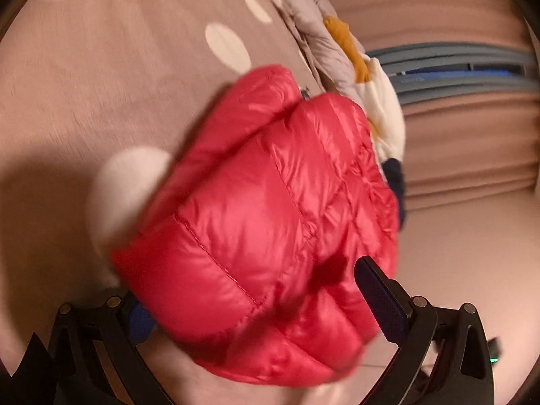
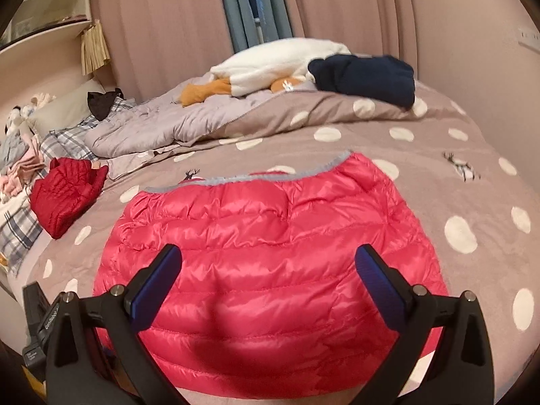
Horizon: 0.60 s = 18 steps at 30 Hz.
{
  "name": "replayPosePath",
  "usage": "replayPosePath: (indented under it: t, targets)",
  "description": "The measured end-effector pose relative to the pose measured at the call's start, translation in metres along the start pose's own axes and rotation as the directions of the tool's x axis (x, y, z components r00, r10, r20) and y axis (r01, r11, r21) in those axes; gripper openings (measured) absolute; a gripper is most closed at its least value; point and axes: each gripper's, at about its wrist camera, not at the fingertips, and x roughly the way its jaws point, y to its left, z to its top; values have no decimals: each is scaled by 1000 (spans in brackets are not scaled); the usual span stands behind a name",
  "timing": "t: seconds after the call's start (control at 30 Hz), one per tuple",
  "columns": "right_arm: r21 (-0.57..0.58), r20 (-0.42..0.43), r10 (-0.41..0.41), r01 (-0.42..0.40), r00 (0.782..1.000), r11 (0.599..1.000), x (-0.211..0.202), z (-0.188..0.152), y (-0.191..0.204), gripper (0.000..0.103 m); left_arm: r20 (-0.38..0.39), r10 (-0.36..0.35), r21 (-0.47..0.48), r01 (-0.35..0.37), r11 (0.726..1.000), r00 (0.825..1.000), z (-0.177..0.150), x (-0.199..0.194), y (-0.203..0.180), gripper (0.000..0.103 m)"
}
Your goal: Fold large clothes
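A shiny red quilted down jacket [image 2: 270,246] lies folded on the polka-dot bedspread [image 2: 422,175], its grey-trimmed edge at the far side. My right gripper [image 2: 268,270] is open above its near part, fingers apart and holding nothing. In the left wrist view the same red jacket [image 1: 270,182] fills the middle, blurred. My left gripper [image 1: 256,290] is wide open with jacket fabric bulging between its fingers; the left finger is mostly hidden under the fabric, the right finger [image 1: 381,300] shows beside it.
A darker red jacket [image 2: 65,190] lies at the left by plaid pillows [image 2: 20,233]. A rumpled grey quilt [image 2: 162,125], a white and orange plush toy [image 2: 270,67] and a navy garment [image 2: 368,77] lie at the bed's far side. Pink curtains [image 2: 168,17] hang behind.
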Motion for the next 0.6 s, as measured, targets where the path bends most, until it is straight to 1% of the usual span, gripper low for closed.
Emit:
replayPosePath:
  t: [0.1,0.2,0.3,0.4,0.5,0.6]
  targets:
    - [20,-17,17,-16,1000,1000,3,-1,-3,103,1,-32,-29,32,999,999,2,-1,1,102]
    - [5,-20,-16,16,1000,1000,5,-2,-1,103,30,-68,-55,70,996,997,2,-5,2,102]
    - [2,-30,-24,24,999,1000,8,-2,-3,103,43,-62,-50,65,997,997,1,-4,4,102]
    - [6,-48,-13,13,999,1000,11,-3,-5,103,46,-40,-45,42,998,998,2,-2,2,102]
    - [-3,-61,-27,27,998,1000,13,-4,-6,103,53,-23,-50,26,998,998,2,0,2,102]
    - [-9,-70,-42,41,997,999,16,-4,-7,103,76,-34,-72,40,997,997,5,3,3,102]
